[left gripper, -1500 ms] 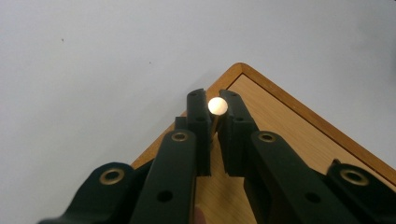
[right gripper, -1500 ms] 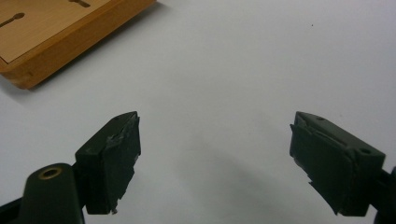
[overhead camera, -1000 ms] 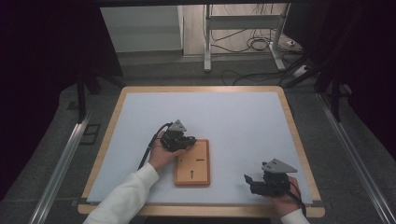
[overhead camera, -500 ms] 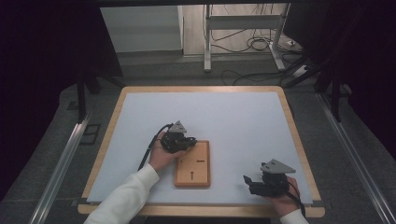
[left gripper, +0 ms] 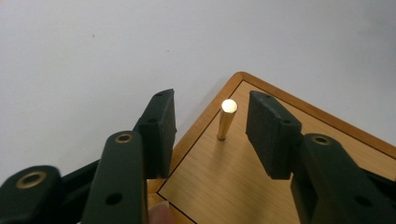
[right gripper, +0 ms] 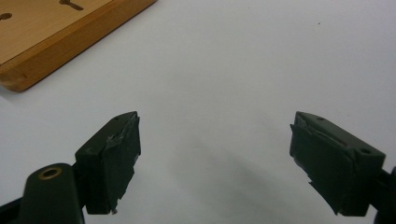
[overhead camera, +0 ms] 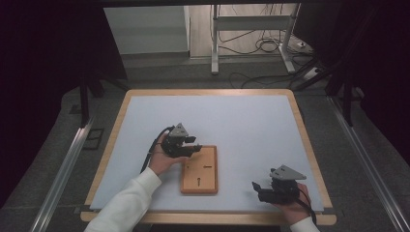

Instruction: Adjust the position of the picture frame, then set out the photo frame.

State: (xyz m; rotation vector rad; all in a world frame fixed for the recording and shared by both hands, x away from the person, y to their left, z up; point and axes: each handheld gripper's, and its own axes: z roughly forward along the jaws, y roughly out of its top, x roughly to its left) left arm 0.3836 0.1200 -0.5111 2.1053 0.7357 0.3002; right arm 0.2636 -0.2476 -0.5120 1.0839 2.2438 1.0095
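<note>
One brass peg (left gripper: 227,119) stands in the wooden board (overhead camera: 199,170); the left hand-held gripper (left gripper: 211,126), jaws just opening around it, should lift away straight. Right hand-held gripper (right gripper: 215,154) rests released.

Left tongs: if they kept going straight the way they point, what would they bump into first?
Probably the small brass peg standing upright in the wooden board. It sits between the open left tongs, untouched. Beyond it lies only white table.

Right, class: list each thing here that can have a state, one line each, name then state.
Small brass peg: upright in the flat wooden board, between the claw pads, untouched.
Flat wooden board: flat on the white table mat.
Left claw: open, jaws just opened.
Right claw: open, empty, over the mat.
</note>
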